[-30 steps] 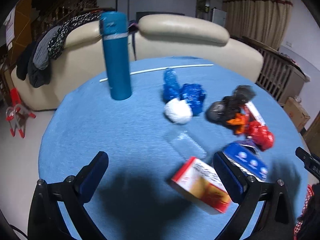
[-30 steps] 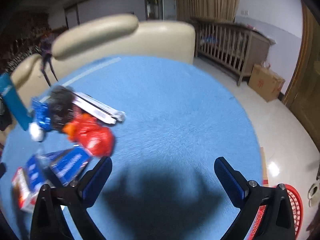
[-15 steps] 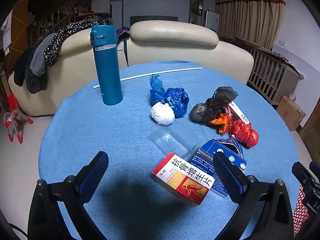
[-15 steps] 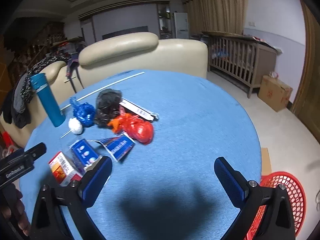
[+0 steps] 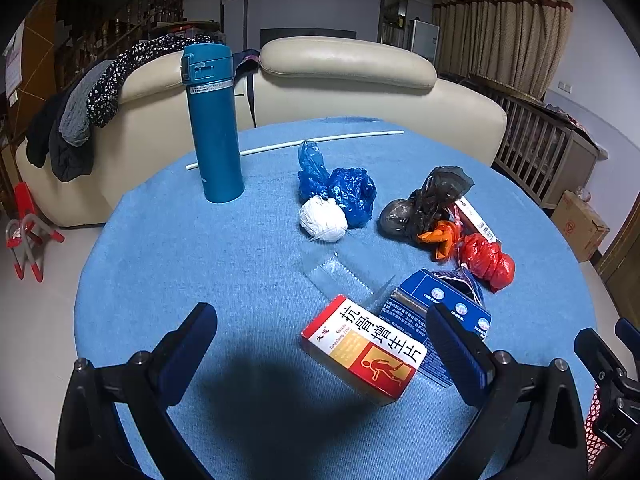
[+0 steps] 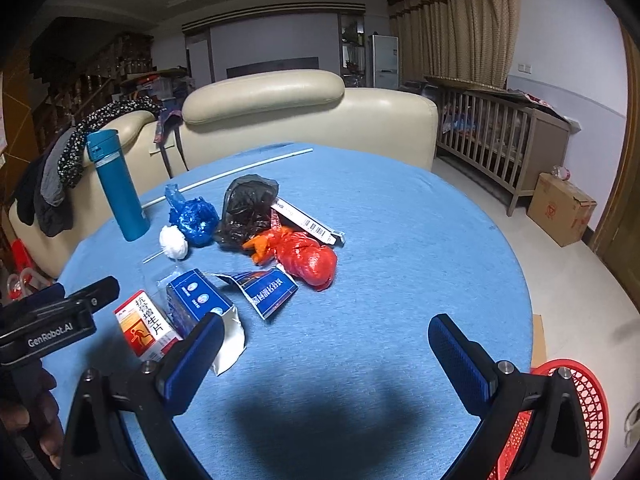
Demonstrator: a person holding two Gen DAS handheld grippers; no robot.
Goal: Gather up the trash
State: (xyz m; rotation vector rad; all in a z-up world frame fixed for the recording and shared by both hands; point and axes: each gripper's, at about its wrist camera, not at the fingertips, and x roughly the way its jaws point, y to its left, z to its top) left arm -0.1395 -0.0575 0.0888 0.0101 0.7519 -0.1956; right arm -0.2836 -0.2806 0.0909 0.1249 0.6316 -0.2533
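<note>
In the left wrist view, the left gripper (image 5: 320,344) hung above the near part of the round blue table (image 5: 168,248), with its two fingers wide apart and nothing between them. A red and white medicine box (image 5: 362,350) lay just in front of the right finger, touching a torn blue carton (image 5: 438,312) behind it. A clear plastic blister (image 5: 340,270) lay flat between these boxes and a white crumpled ball (image 5: 323,218). The ball touched a blue plastic bag (image 5: 344,190). To the right were a black plastic bag (image 5: 430,200), an orange scrap (image 5: 440,236) and a red plastic bag (image 5: 486,260), close together, with a long white box (image 5: 474,220) behind them. A teal flask (image 5: 212,120) stood upright on the far left part, and a thin white rod (image 5: 296,143) lay behind it.

In the right wrist view, the right gripper (image 6: 324,364) also had its fingers spread wide, empty, over a bare part of the table (image 6: 400,260). The trash was on the left half: the medicine box (image 6: 146,326), the blue carton (image 6: 198,300), a torn blue flap (image 6: 272,290), the red bag (image 6: 310,260), the black bag (image 6: 248,208), the blue bag (image 6: 194,218) and the white ball (image 6: 173,242). The left gripper (image 6: 60,312) appeared at the left edge; from here I cannot tell how its fingers stood. A red mesh basket (image 6: 576,412) stood on the floor beside the table at the lower right, partly hidden by the right finger
</note>
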